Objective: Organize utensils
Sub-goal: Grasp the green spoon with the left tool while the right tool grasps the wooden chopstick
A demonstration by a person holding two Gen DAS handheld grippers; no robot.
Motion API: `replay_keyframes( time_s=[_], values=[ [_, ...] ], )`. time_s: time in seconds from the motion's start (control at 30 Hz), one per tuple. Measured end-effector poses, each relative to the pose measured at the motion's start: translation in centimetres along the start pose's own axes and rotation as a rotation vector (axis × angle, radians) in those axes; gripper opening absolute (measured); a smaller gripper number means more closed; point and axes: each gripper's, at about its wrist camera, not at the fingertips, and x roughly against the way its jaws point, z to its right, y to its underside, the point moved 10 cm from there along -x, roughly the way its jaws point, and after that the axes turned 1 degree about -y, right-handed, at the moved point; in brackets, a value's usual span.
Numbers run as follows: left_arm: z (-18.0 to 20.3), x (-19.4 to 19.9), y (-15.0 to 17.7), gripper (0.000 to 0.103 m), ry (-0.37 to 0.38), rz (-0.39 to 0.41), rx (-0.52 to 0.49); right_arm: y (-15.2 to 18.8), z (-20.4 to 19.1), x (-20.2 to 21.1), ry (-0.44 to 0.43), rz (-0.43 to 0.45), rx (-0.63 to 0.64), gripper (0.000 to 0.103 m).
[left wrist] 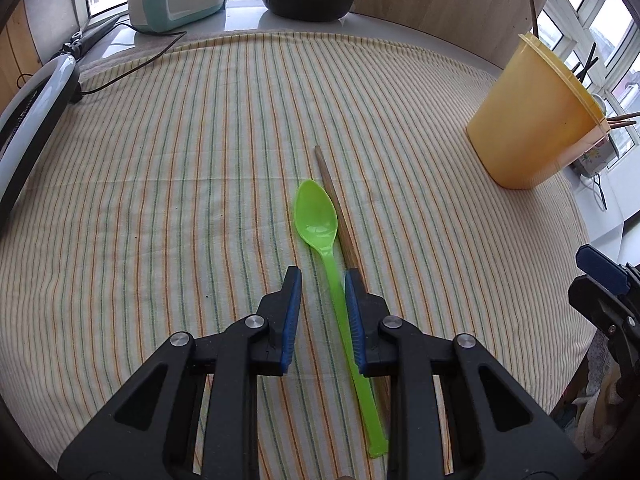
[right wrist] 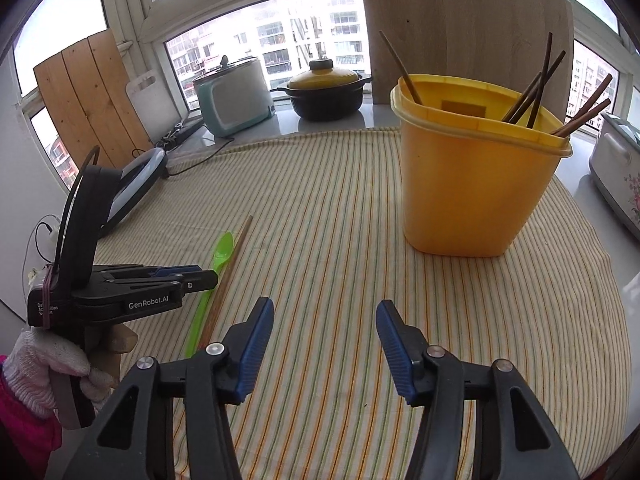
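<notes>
Left gripper (left wrist: 322, 276) jaws narrow, straddling green spoon (left wrist: 320, 220) handle, grip not discernible, 1 chopstick (left wrist: 334, 200) alongside, right gripper (right wrist: 325, 312) half-open, empty, yellow bin (right wrist: 472, 184) beyond.

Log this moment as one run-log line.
left gripper: open, astride green spoon handle | right gripper: open, empty | chopstick: beside spoon | yellow bin: holds chopsticks

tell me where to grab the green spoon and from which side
Grip the green spoon on its thin straight handle, just below the bowl, coming from above with one pad each side. It lies flat on the striped cloth, bowl up, so the bowl is too wide and shallow to pinch. The wooden chopstick lies close along one side, so keep the left gripper narrow to avoid taking both.
</notes>
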Motion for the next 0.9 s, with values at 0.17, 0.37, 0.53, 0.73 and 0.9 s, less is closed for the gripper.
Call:
replay_keyframes(
  time_s=[0.17, 0.37, 0.53, 0.73, 0.9],
  values=[
    [-0.2, -0.2, 0.0, 0.011, -0.042, 0.004, -0.027, -0.1, 0.0, -0.4, -0.010, -0.015, 0.000, 0.054],
    [-0.9, -0.3, 0.0, 0.005, -0.027, 0.003, -0.009, -0.9, -1.7, -1.4, -0.050, -0.045, 0.027, 0.052],
    [-1.7, -0.1, 0.0, 0.005, -0.018, 0.012, 0.028, -1.4, -4.0, -3.5, -0.088, -0.100, 0.072, 0.050],
    [-2.8, 0.4, 0.3, 0.005, -0.016, 0.017, 0.066, -1.4, -5.5, -6.9, -0.168, -0.217, 0.027, 0.039],
    [-4.0, 0.7, 0.5, 0.005, -0.001, 0.022, 0.114, -1.6, -6.9, -9.3, -0.198, -0.293, 0.028, 0.036]
  ],
)
